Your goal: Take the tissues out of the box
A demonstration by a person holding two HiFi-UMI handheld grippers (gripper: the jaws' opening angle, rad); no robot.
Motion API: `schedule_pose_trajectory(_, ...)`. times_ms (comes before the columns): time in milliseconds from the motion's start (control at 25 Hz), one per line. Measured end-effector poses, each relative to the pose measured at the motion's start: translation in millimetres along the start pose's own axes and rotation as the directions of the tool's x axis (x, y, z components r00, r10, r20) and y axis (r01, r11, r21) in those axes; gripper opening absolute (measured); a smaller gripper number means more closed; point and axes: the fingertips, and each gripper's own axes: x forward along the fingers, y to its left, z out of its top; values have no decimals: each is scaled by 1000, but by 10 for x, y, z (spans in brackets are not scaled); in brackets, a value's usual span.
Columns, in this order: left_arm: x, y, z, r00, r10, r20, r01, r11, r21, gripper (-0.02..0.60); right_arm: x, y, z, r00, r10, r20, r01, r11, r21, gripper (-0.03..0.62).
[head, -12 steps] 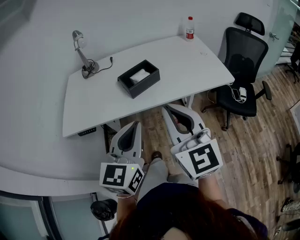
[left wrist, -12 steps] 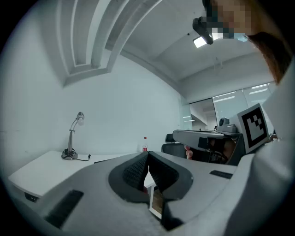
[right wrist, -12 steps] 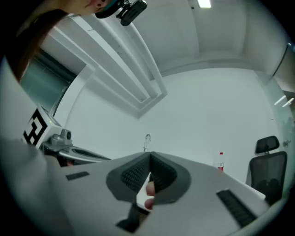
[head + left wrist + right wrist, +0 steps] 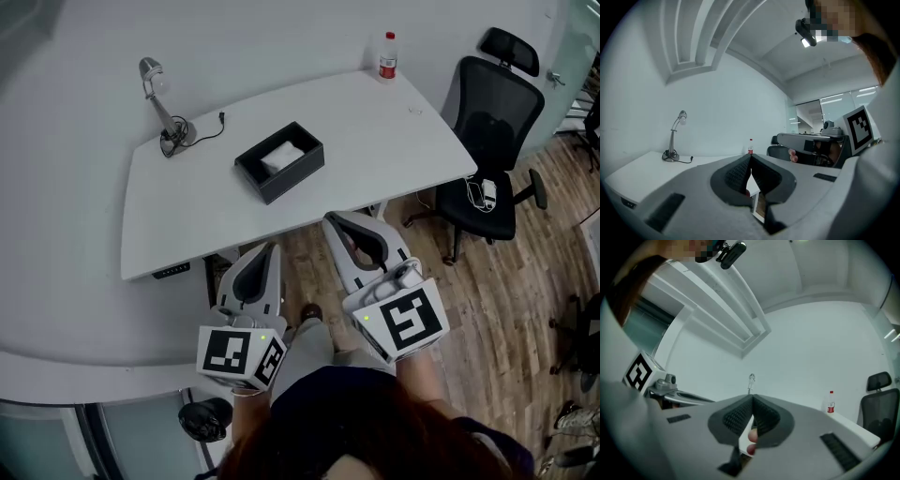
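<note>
L gripper (image 4: 271, 247): jaws closed tip to tip, nothing btwn them. In L gripper view the dark ribbed pads (image 4: 737, 173) meet in a point w/ no gap at the tip. R gripper (image 4: 331, 218): same, jaws fully together and empty. In R gripper view its pads (image 4: 738, 417) meet at the tip too.

Both are held approx level, side by side over the wood floor (image 4: 506, 309), on the near side of the table (image 4: 394, 131). R tips come right up by the table's near edge; L tips sit a bit nearer the person. Neither is at the box. L marker cube (image 4: 242, 357) and R marker cube (image 4: 403, 322) are at the near ends, over the person's dark clothing.

Box (image 4: 281, 159): black, open-topped, rectangular, lying at an angle about mid-table. It's well apart from both grippers, on their far side. Tissues (image 4: 279, 153): white stack lying inside the box.

Far-left on the table: desk lamp (image 4: 159, 101), slim neck, round base, w/ thin cable (image 4: 210, 132) trailing to the right of the base. Lamp (image 4: 674, 140) also shows left in L gripper view, and lamp (image 4: 751, 380) just above the closed tips in R gripper view.

Far-right corner of the table: small bottle (image 4: 387, 56) w/ red label, upright; seen in both gripper views as well.

Right of the table: black office chair (image 4: 492, 122), w/ sth small and white on the seat, can't tell what. White wall on the far side.
</note>
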Motion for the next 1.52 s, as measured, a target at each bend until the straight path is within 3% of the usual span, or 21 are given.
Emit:
schedule_pose_trajectory(1040,840,881,27,1000,-2,-14,2,999,-39,21,1149,-434,-351,989,5,-146,-10,999,-38,21)
schedule_pose_trajectory(1520,1064,1293,33,1000,1,-1,-1,997,-74,21,1639,-427,-627,962,34,-270,-52,997,-59,69)
